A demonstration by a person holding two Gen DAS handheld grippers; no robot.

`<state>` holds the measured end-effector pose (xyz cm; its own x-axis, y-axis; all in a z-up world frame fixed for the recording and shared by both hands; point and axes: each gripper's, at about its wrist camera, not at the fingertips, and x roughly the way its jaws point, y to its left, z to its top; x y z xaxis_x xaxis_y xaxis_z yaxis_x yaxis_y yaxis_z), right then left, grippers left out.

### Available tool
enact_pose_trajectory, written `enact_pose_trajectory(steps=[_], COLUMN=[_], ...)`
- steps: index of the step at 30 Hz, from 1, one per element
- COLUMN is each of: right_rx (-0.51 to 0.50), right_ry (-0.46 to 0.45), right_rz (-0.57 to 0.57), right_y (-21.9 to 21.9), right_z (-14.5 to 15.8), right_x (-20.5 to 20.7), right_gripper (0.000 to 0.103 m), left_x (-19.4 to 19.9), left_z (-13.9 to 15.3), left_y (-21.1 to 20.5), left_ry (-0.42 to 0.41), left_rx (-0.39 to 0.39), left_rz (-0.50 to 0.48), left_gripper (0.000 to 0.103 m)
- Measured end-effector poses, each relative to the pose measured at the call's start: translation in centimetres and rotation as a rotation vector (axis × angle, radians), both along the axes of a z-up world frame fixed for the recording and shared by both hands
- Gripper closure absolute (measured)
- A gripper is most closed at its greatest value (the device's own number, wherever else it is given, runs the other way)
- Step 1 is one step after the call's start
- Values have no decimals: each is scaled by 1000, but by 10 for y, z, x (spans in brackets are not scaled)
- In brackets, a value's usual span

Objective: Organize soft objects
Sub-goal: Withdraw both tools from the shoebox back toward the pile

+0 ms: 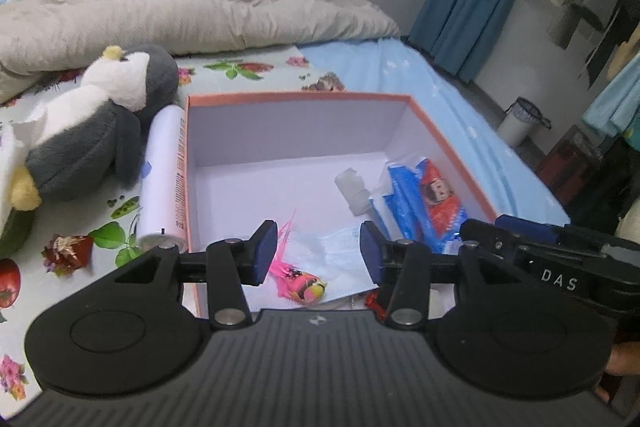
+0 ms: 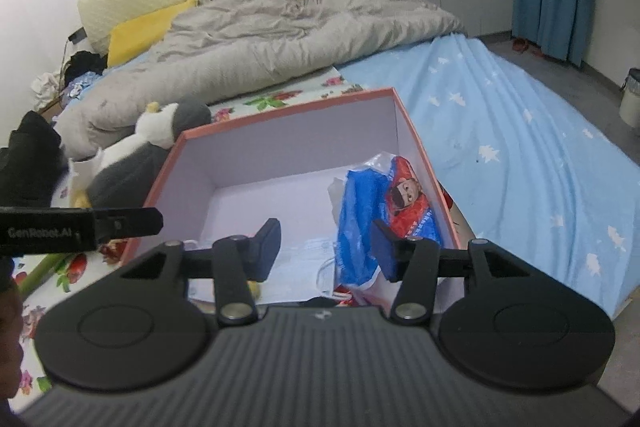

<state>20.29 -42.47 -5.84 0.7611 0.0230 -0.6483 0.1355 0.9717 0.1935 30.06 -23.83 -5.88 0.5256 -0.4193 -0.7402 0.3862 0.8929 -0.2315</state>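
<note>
Looking along the left gripper [image 1: 319, 251], its fingers stand apart, empty, above the box [image 1: 304, 98] holding a face mask [image 1: 340, 263] and pink toy [image 1: 306, 283]. The right gripper [image 2: 325, 250] is likewise parted over the blue packet [image 2: 358, 227].

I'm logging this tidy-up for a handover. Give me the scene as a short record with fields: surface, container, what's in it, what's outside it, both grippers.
surface: bed with flowered sheet
container: open box, orange rim, white inside
in box: blue and red packet, face mask, pink feathered toy, small white plastic piece
outside box: penguin plush and white tube, along its left wall
left gripper: open, nothing held, above the box's near end
right gripper: open, nothing held, over the packet
</note>
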Motion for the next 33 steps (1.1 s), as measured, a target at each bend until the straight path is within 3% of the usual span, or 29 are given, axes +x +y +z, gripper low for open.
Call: enact_pose_trajectory(steps=[18, 27, 33], right_rx=[-10, -12, 4], right_ry=[-102, -129, -133], right_rz=[49, 97, 123], right_y=[62, 91, 108], right_z=[38, 41, 37], right_x=[-92, -120, -137], right_gripper=[50, 50, 50], left_x=[-117, -172, -200], left_z=[65, 70, 70], left_y=[77, 122, 146], left_ry=[-134, -151, -169], left_rx=[-42, -70, -43], left_rz=[33, 105, 125], left_gripper=[50, 50, 50])
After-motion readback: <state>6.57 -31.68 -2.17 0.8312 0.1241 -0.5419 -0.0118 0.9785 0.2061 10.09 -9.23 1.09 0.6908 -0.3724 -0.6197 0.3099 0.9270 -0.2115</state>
